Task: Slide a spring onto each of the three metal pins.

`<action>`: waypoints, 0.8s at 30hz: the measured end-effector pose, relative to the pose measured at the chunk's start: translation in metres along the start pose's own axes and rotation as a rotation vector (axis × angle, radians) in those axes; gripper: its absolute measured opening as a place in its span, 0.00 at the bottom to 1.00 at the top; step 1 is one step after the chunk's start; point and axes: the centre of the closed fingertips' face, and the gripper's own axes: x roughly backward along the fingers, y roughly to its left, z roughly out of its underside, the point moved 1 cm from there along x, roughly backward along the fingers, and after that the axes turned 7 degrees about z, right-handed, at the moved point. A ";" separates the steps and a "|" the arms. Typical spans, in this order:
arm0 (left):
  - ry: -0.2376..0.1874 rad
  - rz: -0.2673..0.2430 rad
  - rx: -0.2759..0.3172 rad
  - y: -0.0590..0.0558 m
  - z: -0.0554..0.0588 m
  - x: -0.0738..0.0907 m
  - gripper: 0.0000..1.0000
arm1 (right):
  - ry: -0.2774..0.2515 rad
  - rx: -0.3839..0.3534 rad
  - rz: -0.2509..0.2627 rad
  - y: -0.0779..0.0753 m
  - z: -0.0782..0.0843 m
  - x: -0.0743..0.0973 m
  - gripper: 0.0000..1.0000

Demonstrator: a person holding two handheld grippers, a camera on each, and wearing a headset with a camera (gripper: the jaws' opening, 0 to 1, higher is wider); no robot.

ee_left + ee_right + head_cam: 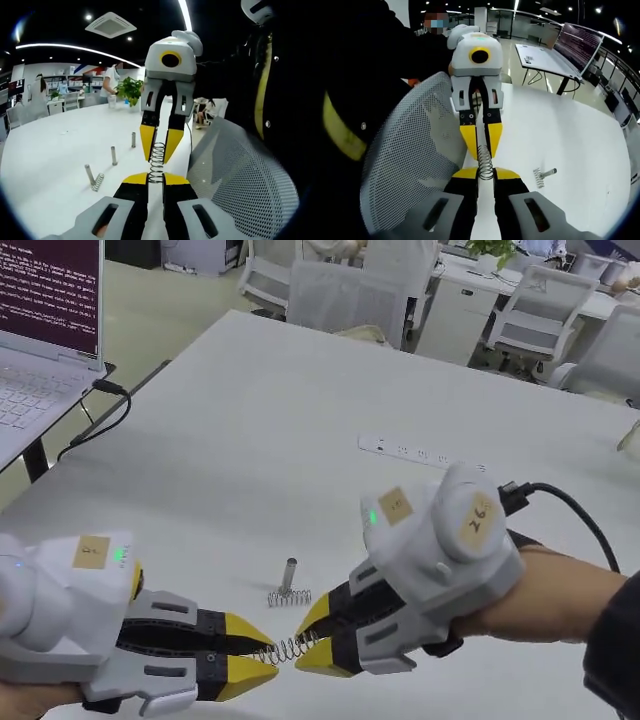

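A thin metal spring [290,647] hangs level between my two grippers, just above the white table [300,420]. My left gripper [262,658] is shut on its left end and my right gripper [312,638] is shut on its right end. In the left gripper view the spring [157,160] runs from my left gripper [156,178] up to the right gripper [160,150]. Three upright metal pins [113,155] stand in a row on the table. A second spring [97,181] lies beside the nearest pin [89,174]. In the head view, one pin [290,575] stands with that loose spring [290,597] at its base.
An open laptop [40,330] with its cable [100,420] sits at the far left. A white power strip [415,453] lies behind the right gripper. A mesh chair back [405,150] stands close by the table's near edge. Office chairs stand beyond the far edge.
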 end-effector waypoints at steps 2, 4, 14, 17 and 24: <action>-0.002 0.001 0.001 0.000 0.000 0.000 0.02 | -0.004 0.002 -0.002 0.001 -0.004 0.001 0.08; -0.004 0.001 0.001 0.000 0.000 0.001 0.02 | -0.011 0.001 -0.006 0.001 -0.009 0.002 0.08; -0.003 0.003 0.001 0.001 0.000 0.000 0.02 | 0.018 0.049 -0.009 0.003 -0.018 0.000 0.08; -0.004 0.005 0.000 0.000 -0.001 -0.001 0.02 | 0.014 0.052 -0.015 0.004 -0.023 0.001 0.08; -0.009 0.002 0.001 0.002 -0.001 -0.001 0.03 | 0.024 0.059 -0.014 0.003 -0.024 0.000 0.08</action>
